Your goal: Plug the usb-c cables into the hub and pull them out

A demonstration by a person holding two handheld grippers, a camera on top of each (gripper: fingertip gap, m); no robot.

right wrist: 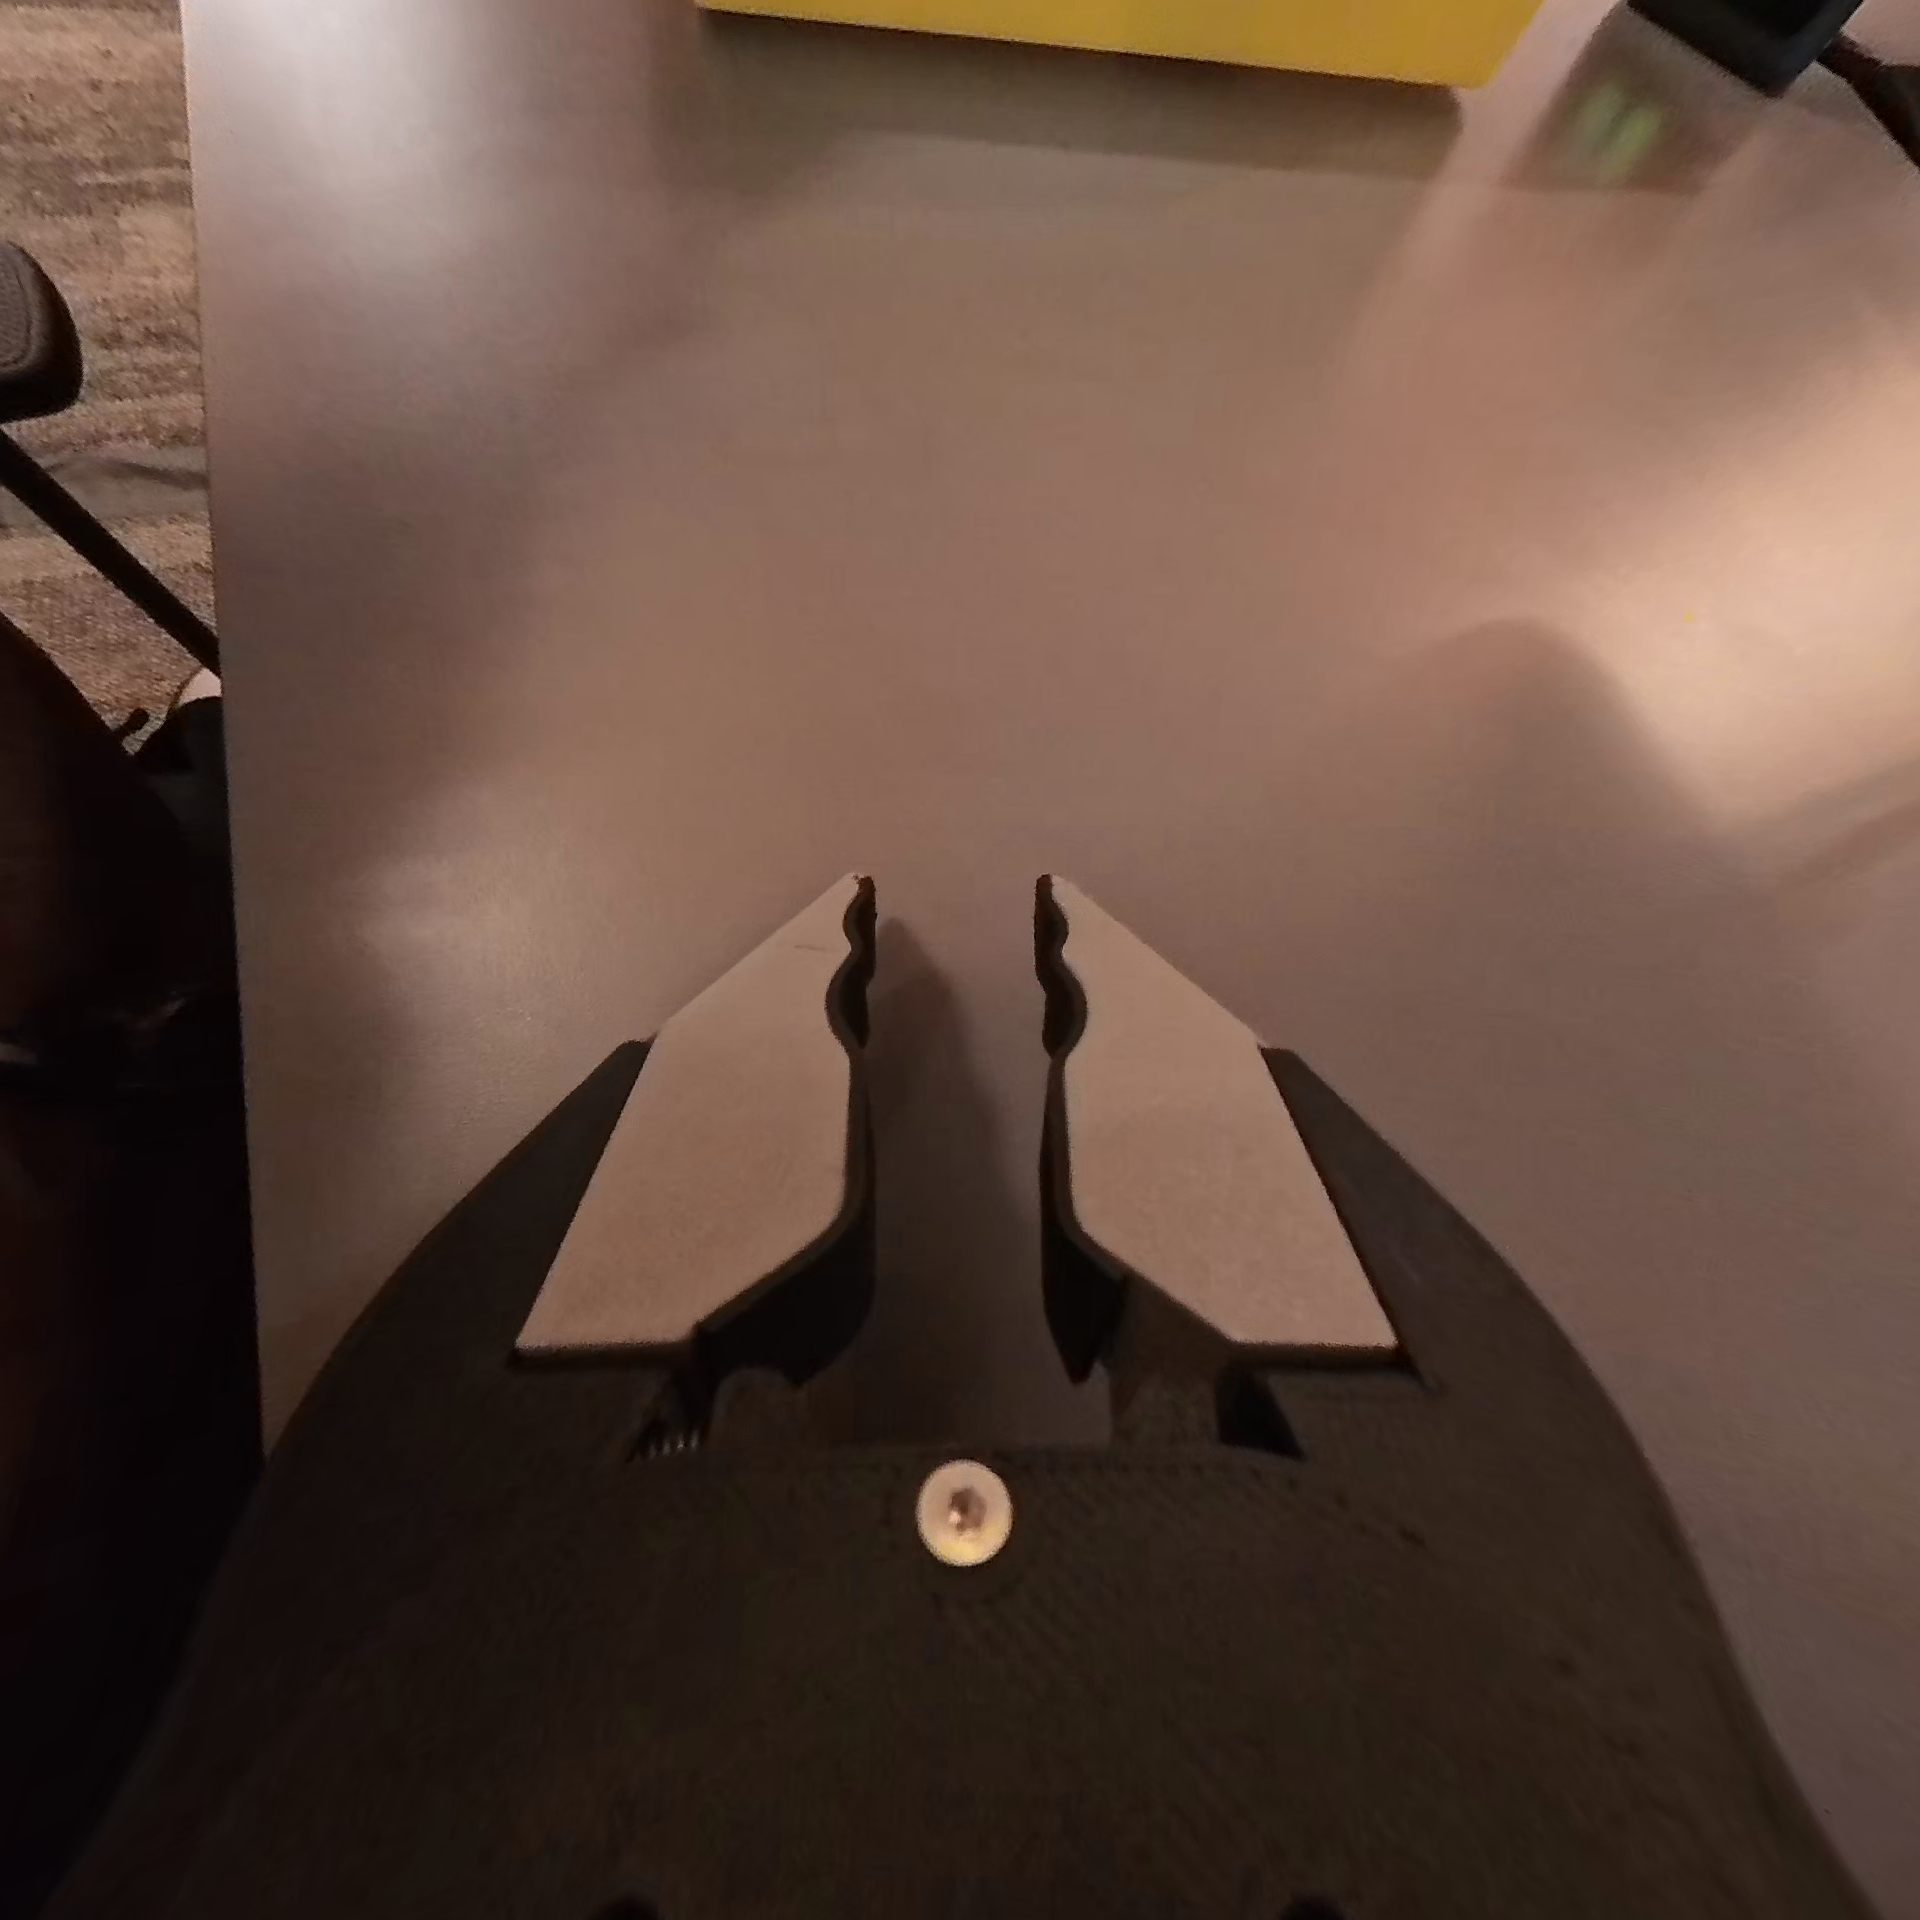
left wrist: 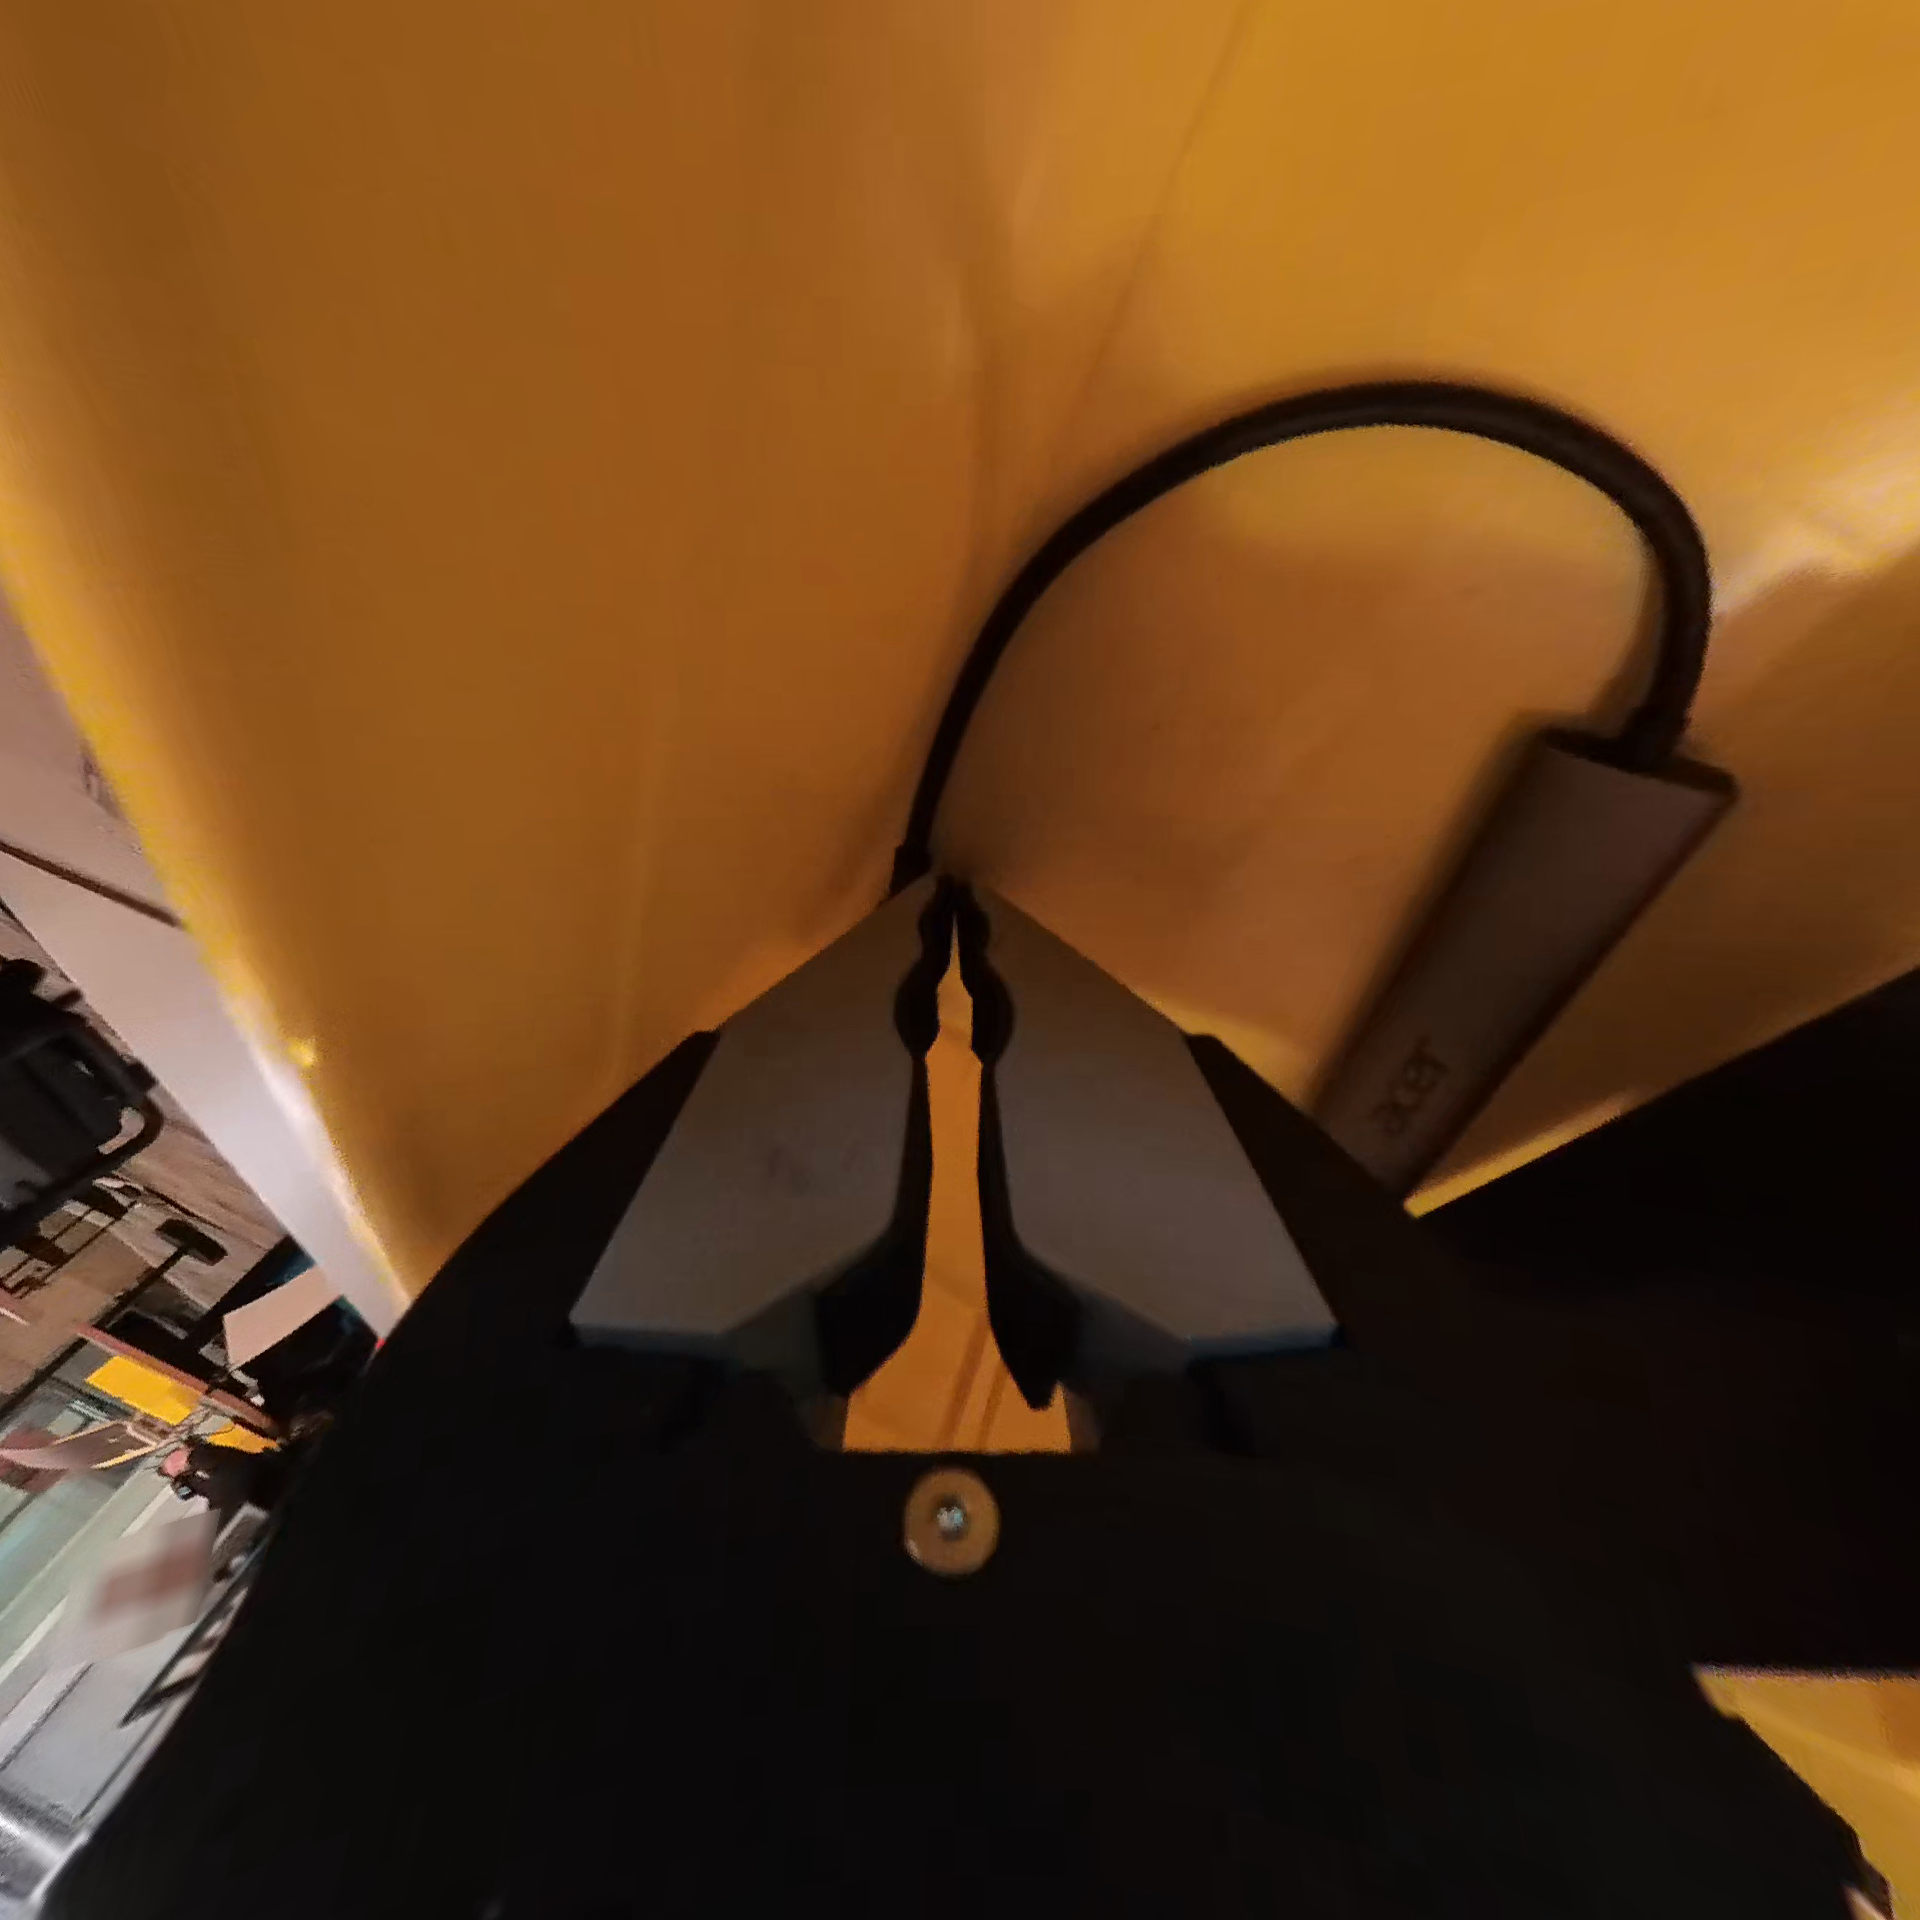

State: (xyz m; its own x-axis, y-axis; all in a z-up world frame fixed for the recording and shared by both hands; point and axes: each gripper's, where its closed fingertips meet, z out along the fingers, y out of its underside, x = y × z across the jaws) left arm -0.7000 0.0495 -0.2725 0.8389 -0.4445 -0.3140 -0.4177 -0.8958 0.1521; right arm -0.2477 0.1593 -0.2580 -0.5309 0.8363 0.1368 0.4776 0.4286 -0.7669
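Two grippers are working apart: left gripper (left wrist: 951, 894) is pinching the cable (left wrist: 1195, 468) beside the hub (left wrist: 1538, 935); right gripper (right wrist: 956, 894) is hovering, jaws parted and empty. Likely next: aligning plug with port.

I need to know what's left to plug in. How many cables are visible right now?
1. A black cable arcs over the yellow surface from the grey hub to the left gripper, shut on its end. Others may lie out of view.
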